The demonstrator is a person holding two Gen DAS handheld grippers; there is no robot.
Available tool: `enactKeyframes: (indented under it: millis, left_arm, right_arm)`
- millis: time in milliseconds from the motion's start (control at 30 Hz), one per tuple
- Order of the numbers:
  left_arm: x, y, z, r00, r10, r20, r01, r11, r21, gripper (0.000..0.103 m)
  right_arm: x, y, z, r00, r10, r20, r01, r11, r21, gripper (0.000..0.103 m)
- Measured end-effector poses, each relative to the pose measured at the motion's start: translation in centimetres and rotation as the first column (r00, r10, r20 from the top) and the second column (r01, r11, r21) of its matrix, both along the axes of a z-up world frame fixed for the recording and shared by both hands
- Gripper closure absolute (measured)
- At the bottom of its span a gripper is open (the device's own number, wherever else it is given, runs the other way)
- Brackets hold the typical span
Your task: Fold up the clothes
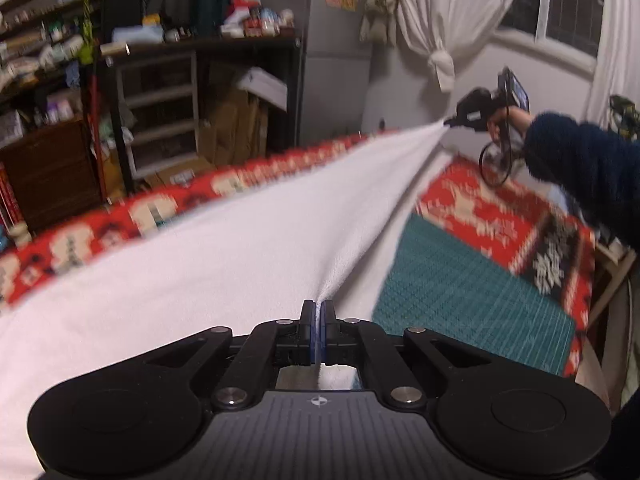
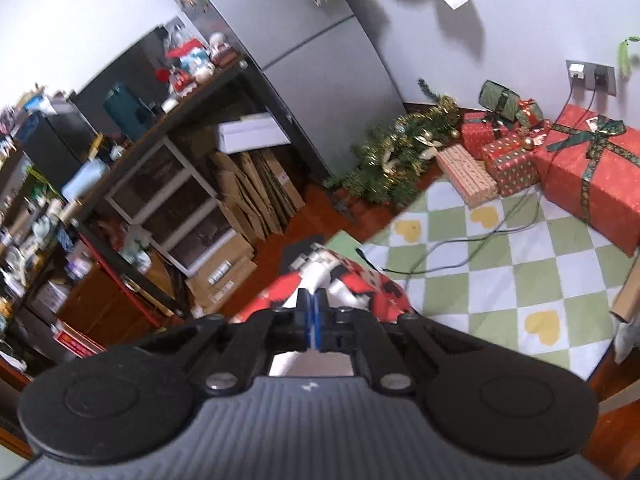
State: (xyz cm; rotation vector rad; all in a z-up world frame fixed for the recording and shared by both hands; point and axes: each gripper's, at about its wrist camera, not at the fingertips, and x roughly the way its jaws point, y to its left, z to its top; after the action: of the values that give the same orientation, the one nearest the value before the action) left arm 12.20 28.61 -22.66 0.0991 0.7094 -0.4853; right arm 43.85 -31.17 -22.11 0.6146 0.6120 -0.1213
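Note:
A white garment (image 1: 192,256) is stretched in the air between my two grippers, above a table with a red patterned cloth (image 1: 492,208) and a teal cutting mat (image 1: 460,292). My left gripper (image 1: 319,308) is shut on one corner of the garment. My right gripper (image 1: 448,122) shows at the upper right of the left wrist view, shut on the far corner. In the right wrist view my right gripper (image 2: 313,298) has its jaws pressed together; little of the white fabric shows there, only the red cloth's corner (image 2: 360,280) below.
Dark shelves (image 1: 168,92) with clutter and cardboard boxes (image 2: 248,196) stand beyond the table, next to a grey fridge (image 2: 320,80). Wrapped gifts (image 2: 592,172), a small Christmas tree (image 2: 400,156) and a checkered rug (image 2: 520,264) with a cable lie on the floor.

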Motion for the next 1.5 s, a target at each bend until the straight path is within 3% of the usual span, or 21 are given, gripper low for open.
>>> enactKeyframes:
  millis: [100,167,367,567,700,900,933,1133,1167,1200,1233,1300,1500]
  left_arm:
    - [0.2,-0.9,-2.0,0.999,-0.017,-0.035,0.019,0.999,0.05,0.101]
    - [0.3,-0.6,-2.3,0.999,-0.015,-0.037,0.016,0.999,0.043,0.101]
    - [-0.8,0.7,0.6,1.0,0.014,0.021,-0.014,1.0,-0.01,0.101]
    - [-0.5,-0.7,-2.5,0.999,0.003,-0.047,-0.001,0.999,0.038,0.1]
    - [-1.2,0.0,-2.2,0.999,0.014,-0.05,-0.014,1.0,0.006,0.091]
    - [-2.3,0.2,-1.7,1.0,0.006,-0.015,-0.006,1.0,0.016,0.072]
    - [-2.5,0.1,-1.8,1.0,0.005,-0.011,-0.005,1.0,0.023,0.071]
    - [-2.4,-0.3,-2.9,1.0,0.01,-0.022,-0.01,0.999,0.038,0.063]
    - [-2.3,-0.4,-3.1,1.0,0.015,-0.027,-0.014,0.999,0.036,0.064]
    - [-2.2,-0.3,-3.3,0.999,0.019,-0.029,-0.018,0.999,0.034,0.064]
    - [-2.1,-0.3,-3.3,0.999,0.023,-0.03,-0.022,0.999,0.032,0.067]
    - [-2.0,-0.3,-3.2,0.999,0.031,-0.028,-0.03,0.999,0.035,0.101]
    - [-2.4,0.5,-2.6,0.998,0.02,-0.052,-0.02,1.0,-0.009,0.102]
  right_arm:
    - [-0.1,0.0,-2.0,0.998,-0.004,-0.061,0.003,1.0,-0.02,0.102]
    - [-0.4,0.0,-3.5,0.996,-0.013,-0.086,0.012,1.0,-0.016,0.102]
    - [-1.6,-0.8,-3.4,0.999,-0.022,-0.033,0.023,0.999,0.023,0.102]
    - [-1.8,-0.8,-4.9,0.997,-0.028,-0.076,0.028,1.0,-0.001,0.101]
    - [-2.5,-1.4,-4.7,0.996,-0.061,-0.061,0.062,0.998,0.007,0.098]
    - [-3.8,-2.8,-4.6,0.993,-0.098,-0.067,0.101,0.994,0.032,0.082]
    - [-3.8,-3.0,-4.8,0.993,-0.096,-0.074,0.1,0.994,0.044,0.075]
    - [-2.7,-3.0,-5.6,0.994,-0.082,-0.065,0.088,0.992,0.087,0.075]
    - [-2.3,-2.9,-5.7,0.995,-0.074,-0.068,0.08,0.993,0.086,0.076]
    - [-1.8,-2.7,-5.7,0.995,-0.065,-0.074,0.071,0.994,0.08,0.093]
    - [-1.4,-2.3,-5.7,0.995,-0.053,-0.086,0.058,0.996,0.061,0.096]
    - [-1.2,-1.5,-4.9,0.995,-0.051,-0.081,0.051,0.999,-0.002,0.098]
    - [-3.1,-1.4,-2.0,0.998,-0.059,-0.021,0.057,0.996,-0.068,0.1]
